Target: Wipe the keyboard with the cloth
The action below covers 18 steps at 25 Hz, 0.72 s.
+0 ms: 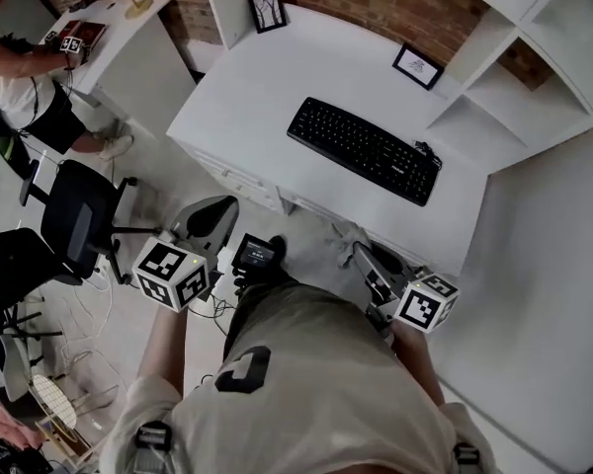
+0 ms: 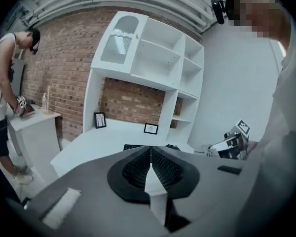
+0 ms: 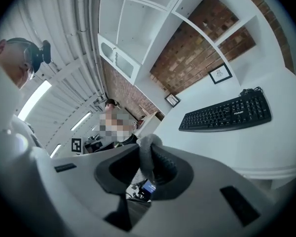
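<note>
A black keyboard (image 1: 364, 150) lies at an angle on the white desk (image 1: 257, 87), and the right gripper view shows the keyboard (image 3: 227, 113) too. Both grippers hang below the desk's front edge, close to my body and well short of the keyboard. My right gripper (image 3: 147, 154) is shut on a grey cloth (image 3: 146, 148) that bunches up between its jaws; the head view shows this gripper (image 1: 374, 263) under its marker cube. My left gripper (image 2: 150, 153) is shut, its jaws meeting at the tips with nothing held, and in the head view it (image 1: 211, 219) sits at lower left.
Two small framed pictures (image 1: 267, 12) (image 1: 418, 66) stand at the back of the desk. White shelving (image 1: 519, 77) rises at the right. An office chair (image 1: 79, 215) and floor cables (image 1: 79, 344) are at the left, with another person (image 1: 15, 77) at a separate table.
</note>
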Available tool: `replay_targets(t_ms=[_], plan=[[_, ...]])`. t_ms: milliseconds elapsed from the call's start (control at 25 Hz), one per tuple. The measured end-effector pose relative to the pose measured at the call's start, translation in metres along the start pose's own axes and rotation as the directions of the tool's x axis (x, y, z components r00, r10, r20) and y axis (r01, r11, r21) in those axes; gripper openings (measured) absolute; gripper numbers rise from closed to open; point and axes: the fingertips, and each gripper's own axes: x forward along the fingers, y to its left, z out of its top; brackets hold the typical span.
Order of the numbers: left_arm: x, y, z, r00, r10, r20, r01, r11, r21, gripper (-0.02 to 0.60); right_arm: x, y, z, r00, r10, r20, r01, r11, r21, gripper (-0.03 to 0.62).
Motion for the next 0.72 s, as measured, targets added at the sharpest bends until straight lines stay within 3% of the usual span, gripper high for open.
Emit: replay_targets(t_ms=[160, 320, 480, 720], plan=[[0.023, 0.046, 0.014, 0.995, -0.094, 0.031, 0.096, 0.993, -0.064, 0.012, 0.067, 0.008, 0.018, 0.998, -0.055, -0.029, 0.055, 0.998, -0.011, 0.049], [0.038, 0.082, 0.014, 0.988, -0.152, 0.012, 0.152, 0.987, -0.057, 0.012, 0.129, 0.011, 0.032, 0.990, -0.125, -0.059, 0.118, 0.986, -0.115, 0.049], [0.037, 0.129, 0.012, 0.994, -0.110, 0.002, 0.109, 0.993, -0.051, 0.012, 0.178, -0.007, 0.036, 0.964, -0.250, -0.093, 0.220, 0.943, -0.250, 0.049], [0.025, 0.183, -0.002, 1.000, -0.018, 0.005, 0.018, 0.985, -0.169, 0.012, 0.251, -0.049, 0.036, 0.916, -0.353, -0.190, 0.236, 0.857, -0.458, 0.049]])
